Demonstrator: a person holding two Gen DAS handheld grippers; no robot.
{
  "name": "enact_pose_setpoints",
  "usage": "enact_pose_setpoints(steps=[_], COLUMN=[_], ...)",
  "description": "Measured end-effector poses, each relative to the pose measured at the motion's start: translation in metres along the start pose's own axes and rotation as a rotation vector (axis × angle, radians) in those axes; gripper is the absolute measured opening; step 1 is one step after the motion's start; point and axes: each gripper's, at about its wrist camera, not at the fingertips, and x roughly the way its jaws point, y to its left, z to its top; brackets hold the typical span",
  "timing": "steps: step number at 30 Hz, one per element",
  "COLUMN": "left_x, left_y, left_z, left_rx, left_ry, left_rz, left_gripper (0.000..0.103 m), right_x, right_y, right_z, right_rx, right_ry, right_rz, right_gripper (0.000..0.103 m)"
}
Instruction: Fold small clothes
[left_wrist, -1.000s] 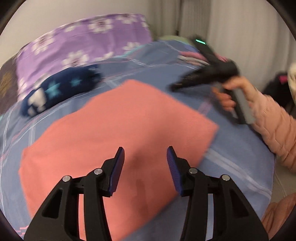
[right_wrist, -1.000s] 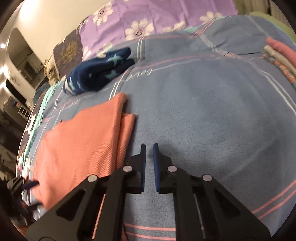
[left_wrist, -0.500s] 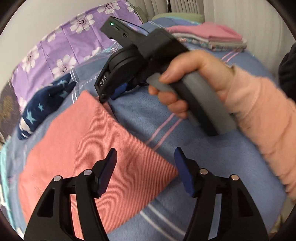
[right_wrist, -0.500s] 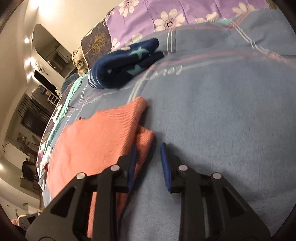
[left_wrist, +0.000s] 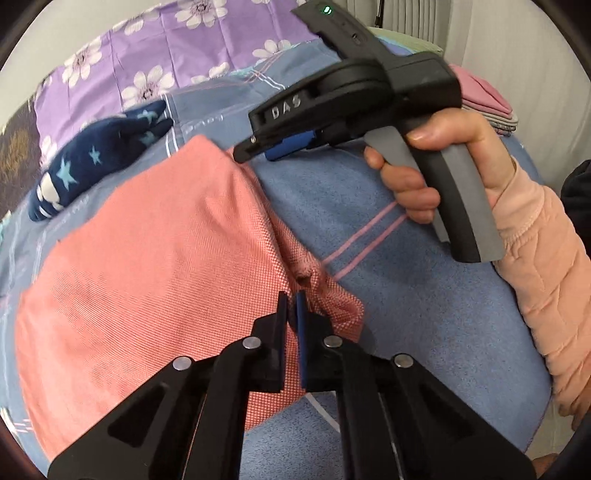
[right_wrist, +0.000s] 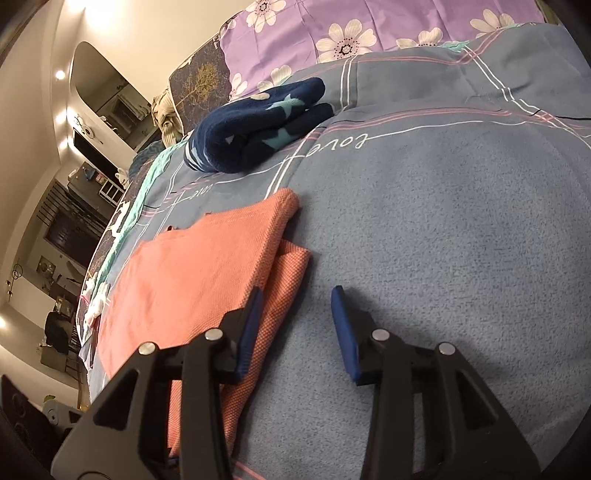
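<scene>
A salmon-pink garment (left_wrist: 155, 266) lies folded on the blue bed cover (left_wrist: 406, 314). My left gripper (left_wrist: 291, 306) is shut on its near right edge, where the cloth bunches up. My right gripper (right_wrist: 297, 299) is open and low over the garment's far right edge (right_wrist: 207, 273); its left finger is on the pink cloth and its right finger is over the cover. The right gripper also shows in the left wrist view (left_wrist: 258, 149), held by a hand at the garment's far corner.
A navy star-patterned garment (right_wrist: 258, 125) lies rolled up beyond the pink one. A purple flowered pillow (right_wrist: 351, 29) is behind it. A stack of folded clothes (left_wrist: 484, 99) sits at the far right of the bed.
My left gripper has closed on the garment's near right edge. My right gripper has opened wider at the far right edge, after being shut a second ago.
</scene>
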Motion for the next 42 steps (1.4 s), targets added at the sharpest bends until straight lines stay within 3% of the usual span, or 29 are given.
enact_pose_setpoints(steps=[4,6,7,8,10,13,16,18,19,22,24,27,29,30,31,34,36,40,42], left_x=[0.011,0.012,0.011,0.009,0.010,0.014,0.014,0.017,0.017,0.013,0.013,0.011,0.008,0.007,0.004,-0.011,-0.029,-0.070,-0.098], left_y=[-0.011,-0.015,-0.017,-0.020,-0.026,-0.030,-0.031,-0.030,-0.030,-0.026,-0.023,-0.022,-0.027,-0.029,-0.028,-0.015,0.002,0.058,0.106], left_z=[-0.004,-0.004,-0.004,-0.005,-0.005,-0.005,-0.006,-0.005,-0.005,-0.009,-0.011,-0.012,-0.015,-0.017,-0.019,-0.029,-0.042,-0.075,-0.102], left_rx=[0.036,0.055,0.056,0.060,0.088,0.110,0.116,0.123,0.120,0.100,0.073,0.037,0.059,0.066,0.063,0.021,-0.007,-0.110,-0.226], left_ry=[0.016,0.011,0.010,0.012,0.004,-0.003,-0.010,-0.016,-0.020,-0.032,-0.042,-0.052,-0.065,-0.070,-0.075,-0.098,-0.132,-0.215,-0.272], left_rz=[-0.027,-0.035,-0.053,-0.073,-0.080,-0.082,-0.095,-0.100,-0.105,-0.143,-0.170,-0.261,-0.289,-0.296,-0.305,-0.365,-0.360,-0.250,-0.148], left_gripper=[0.005,0.004,0.004,0.004,0.004,0.004,0.004,0.005,0.005,0.009,0.012,0.035,0.039,0.040,0.041,0.043,0.043,0.043,0.043], right_x=[0.005,0.012,0.014,0.016,0.008,0.000,0.021,0.026,0.020,-0.007,-0.017,-0.011,0.007,0.029,0.034,0.029,0.032,0.034,0.036], right_y=[0.007,0.011,0.012,0.012,0.010,0.014,0.009,0.004,0.003,0.006,0.010,0.037,0.051,0.055,0.057,0.062,0.062,0.063,0.064], right_z=[-0.002,-0.001,-0.001,0.001,0.006,0.011,0.006,0.006,0.006,-0.001,-0.005,-0.013,-0.021,-0.030,-0.034,-0.033,-0.037,-0.036,-0.034], right_rx=[-0.028,-0.042,-0.043,-0.034,0.021,-0.001,-0.013,-0.002,0.006,-0.009,-0.025,-0.131,-0.229,-0.306,-0.344,-0.357,-0.361,-0.376,-0.382], right_ry=[0.008,-0.005,-0.015,-0.020,-0.086,-0.127,-0.091,-0.081,-0.100,-0.181,-0.153,-0.045,0.013,0.041,0.031,-0.001,-0.005,-0.007,-0.006], right_rz=[-0.023,-0.054,-0.068,-0.074,-0.046,-0.038,-0.116,-0.112,-0.108,-0.229,-0.105,0.109,0.013,-0.163,-0.201,-0.239,-0.247,-0.266,-0.275], right_gripper=[0.043,0.040,0.017,0.003,0.002,0.002,0.002,0.002,0.003,0.006,0.006,0.006,0.011,0.009,0.003,0.003,0.003,0.003,0.003])
